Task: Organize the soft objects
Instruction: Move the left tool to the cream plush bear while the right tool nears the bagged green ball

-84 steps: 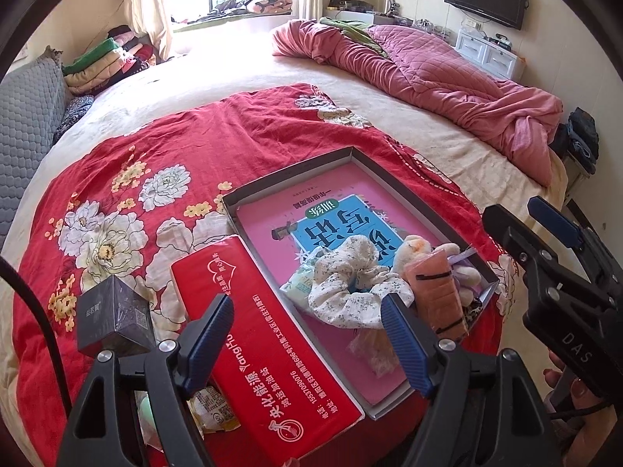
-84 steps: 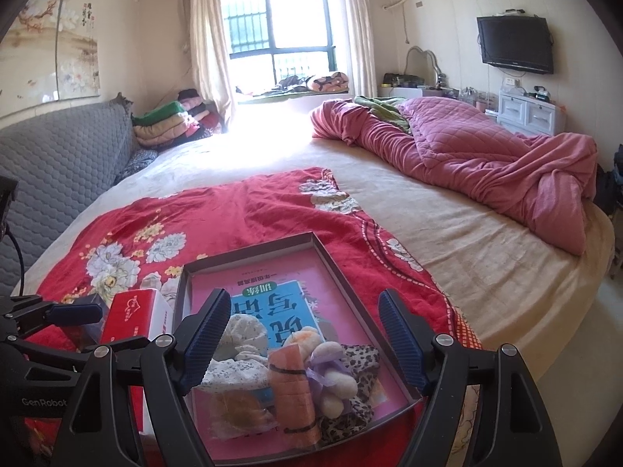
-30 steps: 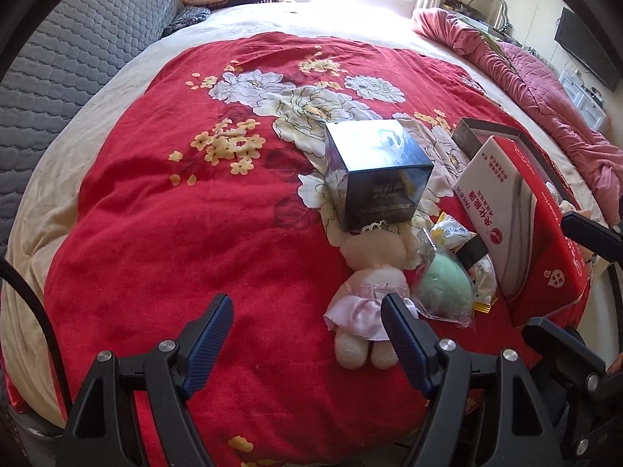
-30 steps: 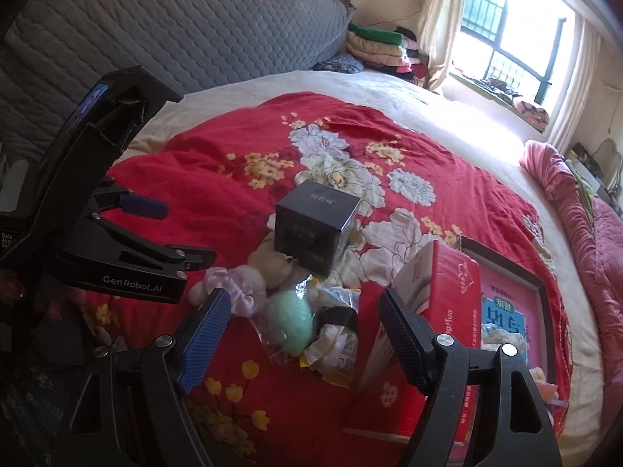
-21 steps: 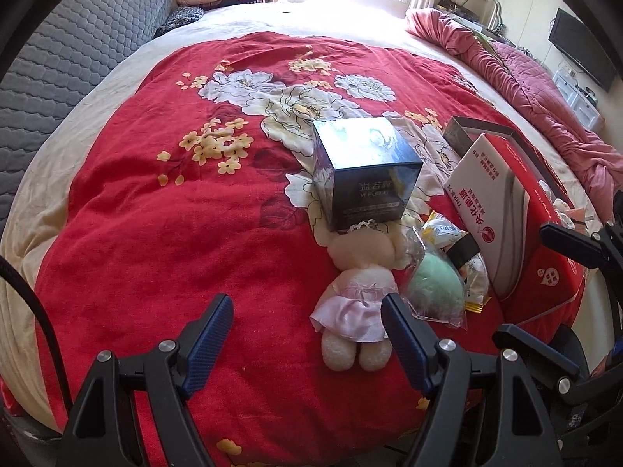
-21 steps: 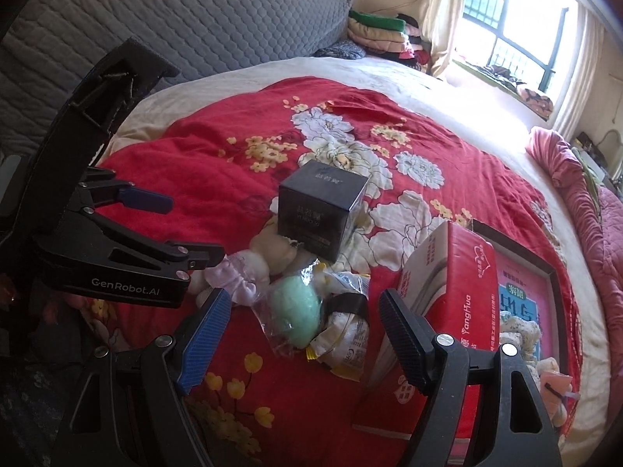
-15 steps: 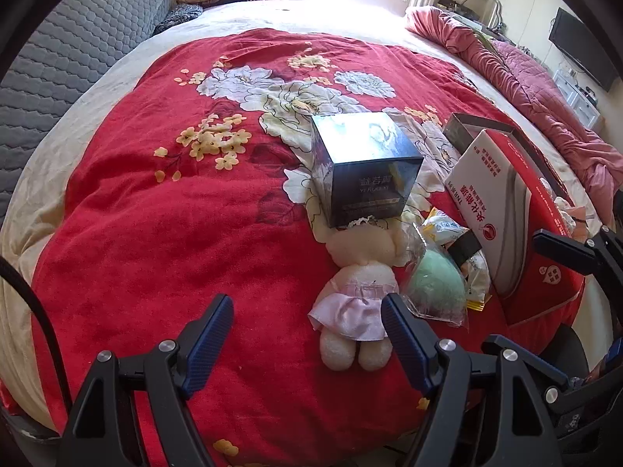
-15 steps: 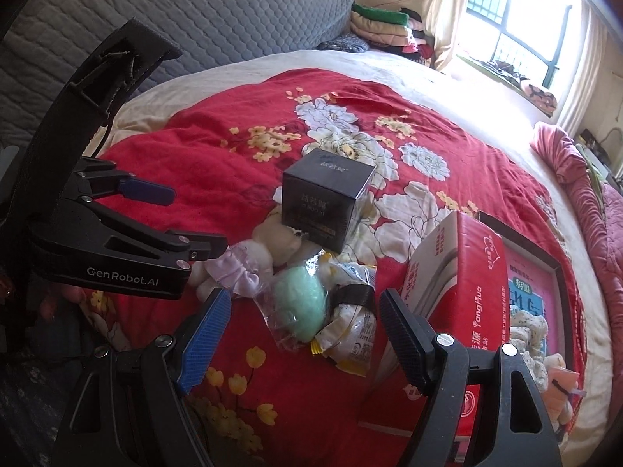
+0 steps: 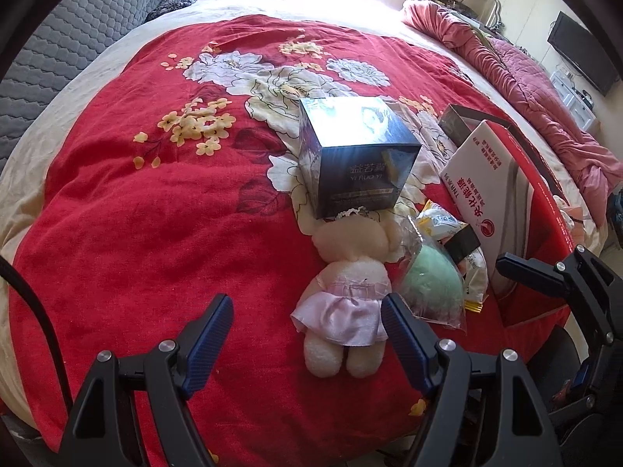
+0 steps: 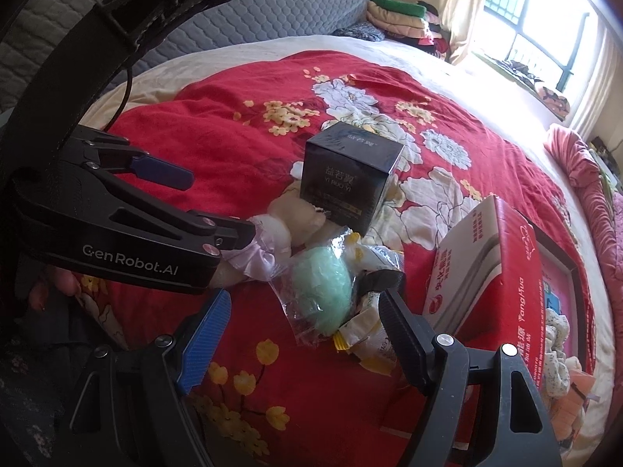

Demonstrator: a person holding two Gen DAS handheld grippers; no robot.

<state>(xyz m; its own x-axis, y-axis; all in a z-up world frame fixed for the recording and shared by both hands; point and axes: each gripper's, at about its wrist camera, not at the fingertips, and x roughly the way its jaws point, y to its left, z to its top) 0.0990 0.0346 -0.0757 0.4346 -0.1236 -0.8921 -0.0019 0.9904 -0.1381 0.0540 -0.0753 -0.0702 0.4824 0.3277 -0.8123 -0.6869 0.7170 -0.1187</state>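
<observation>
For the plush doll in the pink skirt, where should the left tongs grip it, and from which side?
Probably across the waist of the plush doll, coming from its feet end, where the left tongs are open. It lies flat, legs toward the tongs, head against the dark box, so the skirted middle is the narrow, free part.

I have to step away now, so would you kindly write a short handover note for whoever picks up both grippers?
Left gripper: open, empty, low over the red blanket, beside the plush doll.
Right gripper: open, empty, lined up on the bagged green ball.
Doll lies against the dark box; the green ball and snack packets sit between it and the red carton.
Done: the tray already holds a floral scrunchie and a pink toy.
Left: pick up the doll and green ball, probably into the tray.
</observation>
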